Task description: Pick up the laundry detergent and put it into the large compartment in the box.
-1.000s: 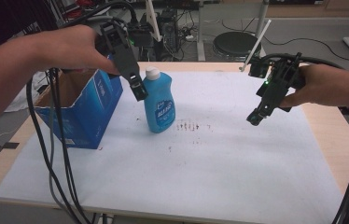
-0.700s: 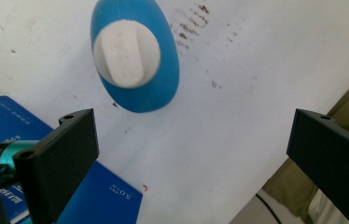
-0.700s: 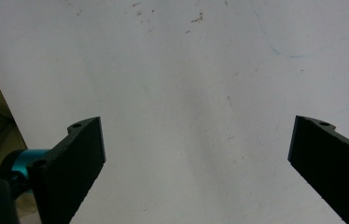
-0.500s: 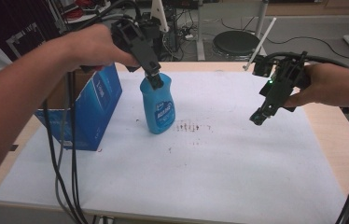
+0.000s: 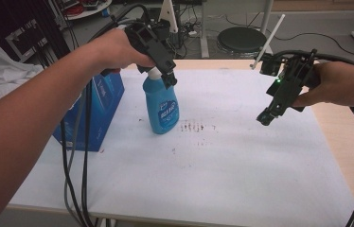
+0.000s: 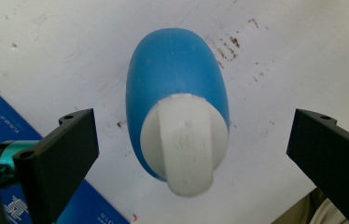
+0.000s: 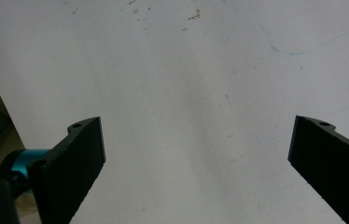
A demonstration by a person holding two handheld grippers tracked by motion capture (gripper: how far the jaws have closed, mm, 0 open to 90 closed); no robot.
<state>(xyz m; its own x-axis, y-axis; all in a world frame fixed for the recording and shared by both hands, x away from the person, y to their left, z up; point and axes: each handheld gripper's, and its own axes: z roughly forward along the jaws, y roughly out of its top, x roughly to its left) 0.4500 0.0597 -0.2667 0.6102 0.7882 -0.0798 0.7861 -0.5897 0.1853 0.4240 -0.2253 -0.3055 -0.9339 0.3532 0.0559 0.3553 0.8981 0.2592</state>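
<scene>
Table (image 5: 340,137): pale wood top, bare along its right edge and far edge.

White sheet (image 5: 213,161): covers most of the table top; flat; marked with a small cluster of brown specks (image 5: 196,126) near its middle, just right of the bottle's base. The specks also appear at upper right in the left gripper view.

Blue box (image 5: 97,111): cardboard, standing at the left of the sheet, near the left table edge; white print on its side. It stands just left of the bottle, apart from it. A corner of it lies at lower left in the left gripper view (image 6: 4,126).

Blue bottle (image 5: 162,106): translucent blue plastic with a printed label, white cap (image 6: 185,140); upright on the sheet at far left of centre, between the box and the specks.

Left gripper (image 5: 168,78): black, held in the person's left hand (image 5: 113,49), which reaches in from the left. It points down over the bottle's top. In the left gripper view the jaws stand wide apart, one on each side of the cap, touching neither cap nor bottle; released, grasping nothing.

Right gripper (image 5: 265,117): black, green light on its body, held in the right hand (image 5: 336,85) at the right of the sheet, tilted down and leftward above bare sheet, well apart from the bottle. In the right gripper view the jaws are spread wide over plain white sheet; released, grasping nothing.

Cables (image 5: 78,156): black, trailing from the left gripper down past the box to the near table edge.
</scene>
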